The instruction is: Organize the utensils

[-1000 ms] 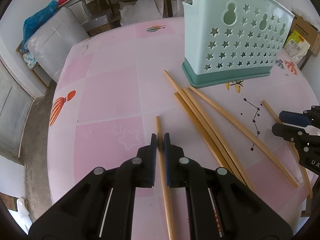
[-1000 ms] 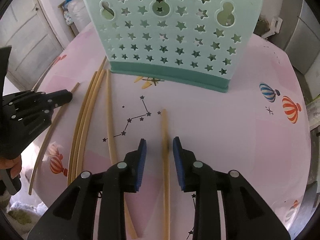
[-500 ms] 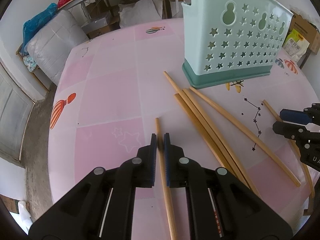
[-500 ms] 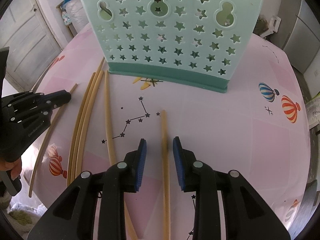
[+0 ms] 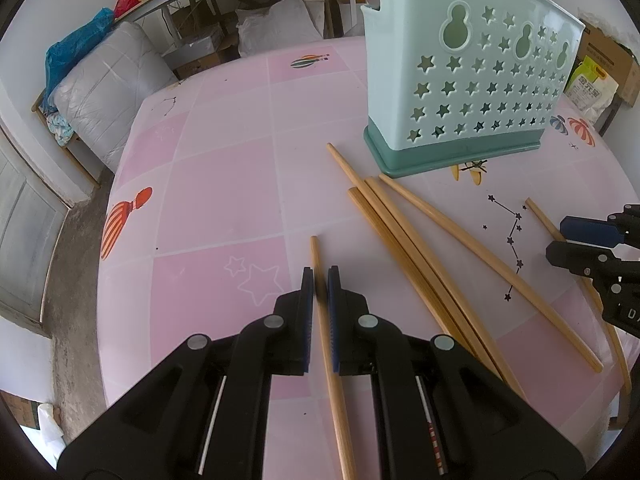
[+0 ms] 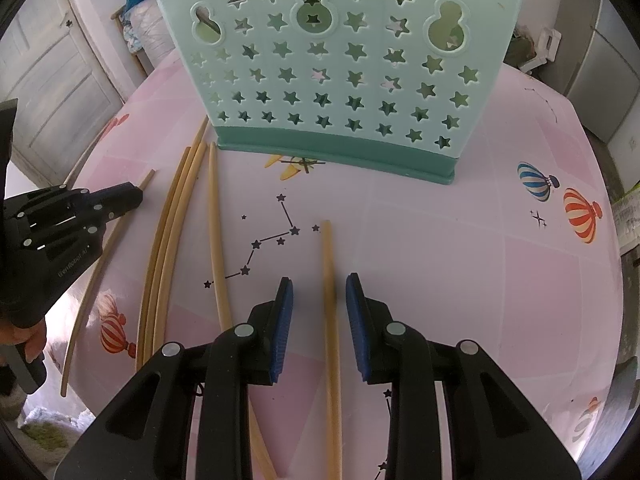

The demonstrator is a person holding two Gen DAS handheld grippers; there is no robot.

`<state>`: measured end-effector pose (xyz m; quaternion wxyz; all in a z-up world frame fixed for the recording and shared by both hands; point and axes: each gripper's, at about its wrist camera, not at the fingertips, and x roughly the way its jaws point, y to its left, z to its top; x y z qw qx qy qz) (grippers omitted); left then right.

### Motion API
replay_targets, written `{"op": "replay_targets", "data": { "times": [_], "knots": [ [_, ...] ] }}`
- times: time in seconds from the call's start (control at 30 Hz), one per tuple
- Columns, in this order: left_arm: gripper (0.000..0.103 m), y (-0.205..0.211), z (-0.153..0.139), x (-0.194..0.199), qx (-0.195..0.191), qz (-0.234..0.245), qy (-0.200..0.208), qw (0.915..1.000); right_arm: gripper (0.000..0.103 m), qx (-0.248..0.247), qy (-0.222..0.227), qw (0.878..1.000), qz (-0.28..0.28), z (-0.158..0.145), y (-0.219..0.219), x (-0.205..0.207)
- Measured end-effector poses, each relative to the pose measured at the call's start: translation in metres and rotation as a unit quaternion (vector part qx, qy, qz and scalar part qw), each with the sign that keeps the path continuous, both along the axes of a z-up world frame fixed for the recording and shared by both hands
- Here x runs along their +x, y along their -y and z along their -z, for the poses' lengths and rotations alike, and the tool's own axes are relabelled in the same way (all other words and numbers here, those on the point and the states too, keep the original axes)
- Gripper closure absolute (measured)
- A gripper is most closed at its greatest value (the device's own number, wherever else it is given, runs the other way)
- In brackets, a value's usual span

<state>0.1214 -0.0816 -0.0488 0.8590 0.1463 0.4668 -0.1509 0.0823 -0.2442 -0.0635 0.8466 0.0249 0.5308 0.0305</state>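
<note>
Both wrist cameras look steeply down along their fingers, close above the pink table (image 5: pixel 224 184), sharing the green basket (image 6: pixel 340 80) and chopsticks (image 5: pixel 404 236).

Both views are bright with soft, even daylight. The pink table (image 5: pixel 224 208) carries a pale sheen on its far side and only faint shadows. Fisheye bending curves the chopsticks (image 6: pixel 168 240) and darkens the corners to black. The nearest chopstick (image 6: pixel 330 288) looks slightly blurred; the rest is sharp.
</note>
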Motion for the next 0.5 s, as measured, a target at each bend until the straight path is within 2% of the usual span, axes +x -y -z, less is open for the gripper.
{"op": "replay_targets", "data": {
  "times": [0.5],
  "knots": [
    [0.097,0.0014,0.0010,-0.0023,0.009,0.000,0.008,0.9999,0.076,0.019,0.000,1.000,0.008,-0.0015,0.0060,-0.0023]
  ]
}}
